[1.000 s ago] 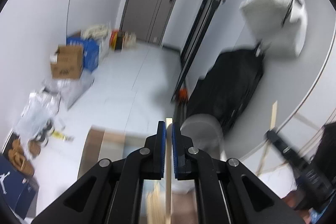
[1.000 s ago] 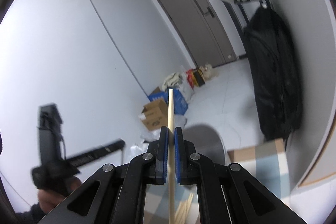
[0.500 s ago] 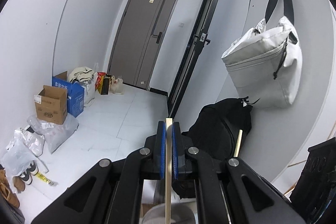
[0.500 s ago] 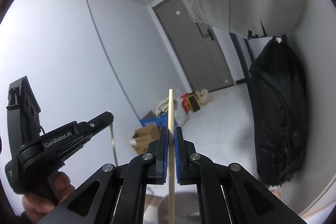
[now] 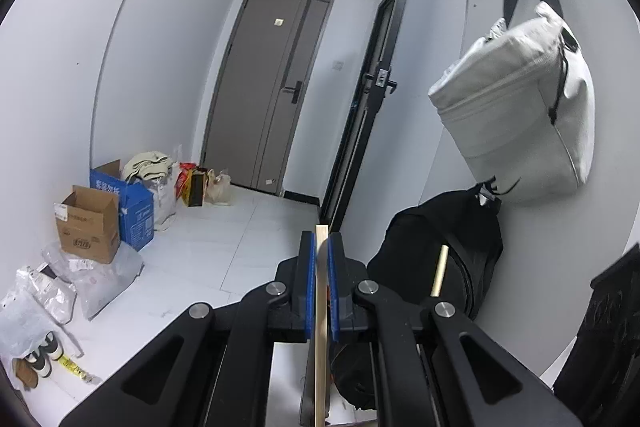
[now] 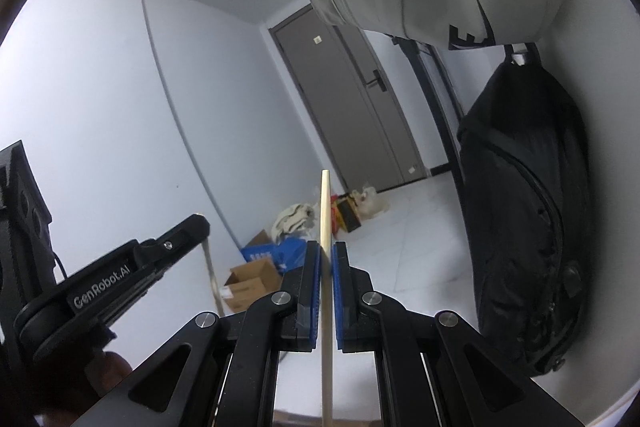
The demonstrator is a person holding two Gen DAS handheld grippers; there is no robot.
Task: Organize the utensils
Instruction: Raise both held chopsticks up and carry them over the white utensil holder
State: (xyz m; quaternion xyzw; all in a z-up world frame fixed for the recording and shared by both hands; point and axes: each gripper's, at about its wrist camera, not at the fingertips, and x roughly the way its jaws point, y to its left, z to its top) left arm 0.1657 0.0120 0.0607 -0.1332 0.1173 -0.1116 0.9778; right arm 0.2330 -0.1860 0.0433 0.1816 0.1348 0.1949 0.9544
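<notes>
We have a wooden chopstick in each hand-held gripper — the left hand-held gripper (image 5: 319, 279) is clamped on one chopstick (image 5: 321, 347), the right hand-held gripper (image 6: 328, 287) on another chopstick (image 6: 326, 227), each stick running upright between the blue pads and poking past the tips. Both are aloft; we judge the placing is yet to come — no holder or surface shows. Beyond hang a black backpack (image 6: 520, 227) and a grey bag (image 5: 520, 115).

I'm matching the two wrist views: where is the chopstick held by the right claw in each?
Left wrist: the right claw's chopstick pokes up at lower right, in front of the black backpack.
Right wrist: same chopstick, upright at centre, clamped between the blue pads.
Shared landmark: the grey door.
</notes>
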